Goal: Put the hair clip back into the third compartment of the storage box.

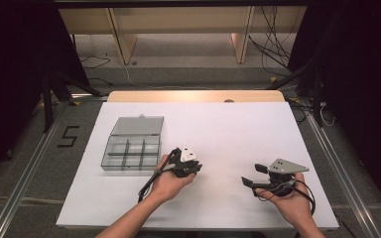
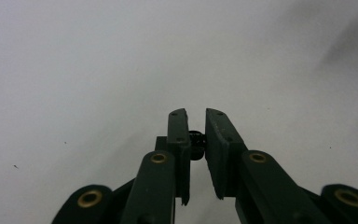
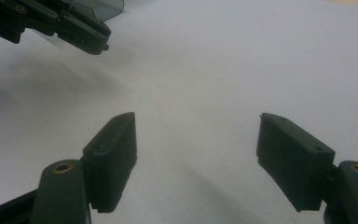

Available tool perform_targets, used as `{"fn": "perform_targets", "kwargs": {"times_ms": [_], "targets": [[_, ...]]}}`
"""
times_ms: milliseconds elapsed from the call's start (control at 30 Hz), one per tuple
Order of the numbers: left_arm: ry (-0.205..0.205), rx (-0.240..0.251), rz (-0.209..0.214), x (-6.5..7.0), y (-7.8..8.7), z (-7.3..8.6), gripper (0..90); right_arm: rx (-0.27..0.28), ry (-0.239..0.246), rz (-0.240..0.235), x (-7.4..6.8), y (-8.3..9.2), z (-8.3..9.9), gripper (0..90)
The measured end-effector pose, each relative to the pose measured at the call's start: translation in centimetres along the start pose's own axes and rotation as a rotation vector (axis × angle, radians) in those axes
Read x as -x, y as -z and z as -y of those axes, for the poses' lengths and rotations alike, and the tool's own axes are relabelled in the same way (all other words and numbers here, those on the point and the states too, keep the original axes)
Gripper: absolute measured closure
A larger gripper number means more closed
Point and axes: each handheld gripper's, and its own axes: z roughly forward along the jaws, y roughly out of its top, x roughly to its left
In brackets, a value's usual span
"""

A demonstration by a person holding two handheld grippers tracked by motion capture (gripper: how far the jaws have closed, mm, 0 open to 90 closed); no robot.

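The left hand-held gripper (image 2: 195, 119) is pinching a small dark screw (image 2: 196, 138) between its nearly closed jaws, hovering above the white desk (image 1: 228, 129) just right of the compartment box (image 1: 131, 144). The right hand-held gripper (image 3: 196, 140) is waiting wide open, empty.

White table (image 1: 228, 129), cables (image 1: 273, 44) (perhaps tangled)

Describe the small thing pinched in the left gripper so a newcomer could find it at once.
Start at the white table and the clear compartment box on its left half. Just right of the box a hand holds the left gripper, jaws nearly together. Between its pads sits a tiny dark, ridged piece, possibly a screw, unlike the right gripper, whose wide-open jaws hold nothing.
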Motion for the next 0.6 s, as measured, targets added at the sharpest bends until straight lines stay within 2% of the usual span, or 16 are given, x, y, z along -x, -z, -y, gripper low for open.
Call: {"fn": "perform_targets", "kwargs": {"times_ms": [167, 300, 600], "targets": [[-0.009, 0.001, -0.006, -0.17, 0.22, -0.12, 79.7, 0.0, 0.001, 0.001, 0.02, 0.01, -0.01, 29.2], [0.004, 0.009, -0.012, -0.33, 0.43, -0.24, 79.7, 0.0, 0.001, -0.001, 0.02, 0.03, -0.01, 29.2], [0.004, 0.007, -0.028, -0.75, 1.01, -0.53, 79.7, 0.0, 0.002, 0.001, 0.05, 0.08, 0.0, 29.3]]}}
